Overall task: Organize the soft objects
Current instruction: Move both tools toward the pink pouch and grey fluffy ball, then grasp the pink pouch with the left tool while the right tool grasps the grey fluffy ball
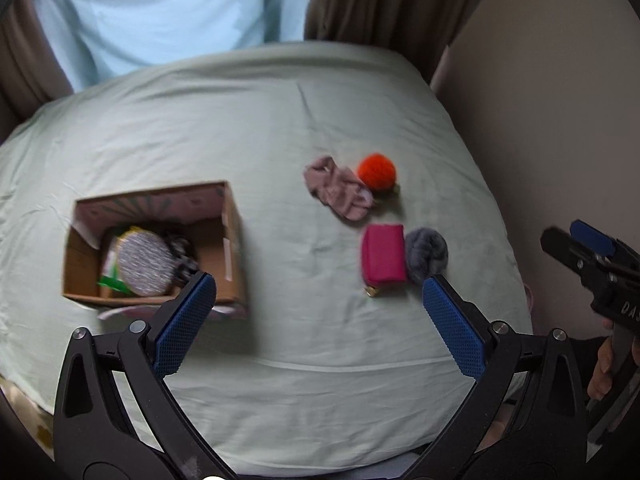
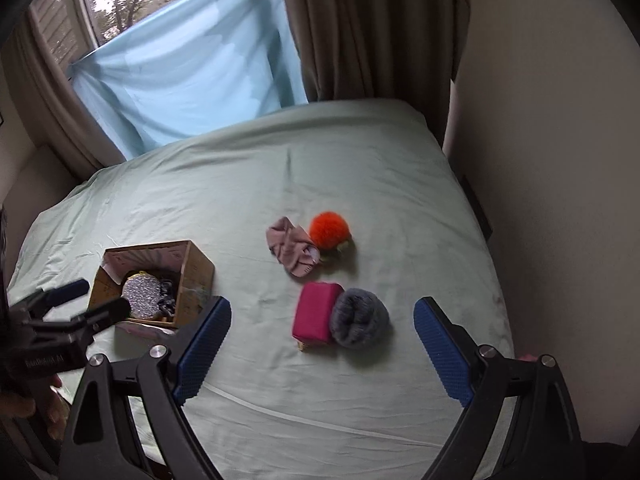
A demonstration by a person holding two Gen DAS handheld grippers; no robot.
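Both grippers hang over a bed [image 2: 360,152] covered in a pale green sheet, and neither holds anything.

Left gripper [image 1: 320,312]: blue-padded fingers stand wide apart with bare sheet between them. Right gripper [image 2: 322,344]: fingers likewise spread wide, nothing clamped; in its own view the grey item and the pink pouch lie between and just beyond the fingertips, untouched.

Cardboard box [image 1: 234,240]: open-topped, on the sheet at about 9 o'clock from the loose items and well apart from them. Inside it lie a round silver-speckled piece [image 1: 144,260], a dark patterned item beside that, and something green and white at the near left corner; these contents are too blurred to identify further.

Loose items, grouped at the centre-right of the bed:
- Pink pouch [image 1: 383,256]: bright magenta, rectangular, with a small gold fitting at its near corner.
- Grey fluffy item [image 1: 427,252]: rolled or bunched, touching the pouch at its 3 o'clock side.
- Dusty pink cloth [image 1: 338,188]: crumpled, at 11 o'clock from the pouch, a short gap between them.
- Orange pom-pom [image 1: 376,171]: round, fuzzy, touching the cloth at its 2 o'clock edge.

Surroundings: light blue fabric [image 2: 188,76] hangs behind the head of the bed at 12 o'clock, brown curtains [image 2: 360,28] beside it, a plain wall at 3 o'clock. A hand grips the right gripper's handle at the left view's right edge
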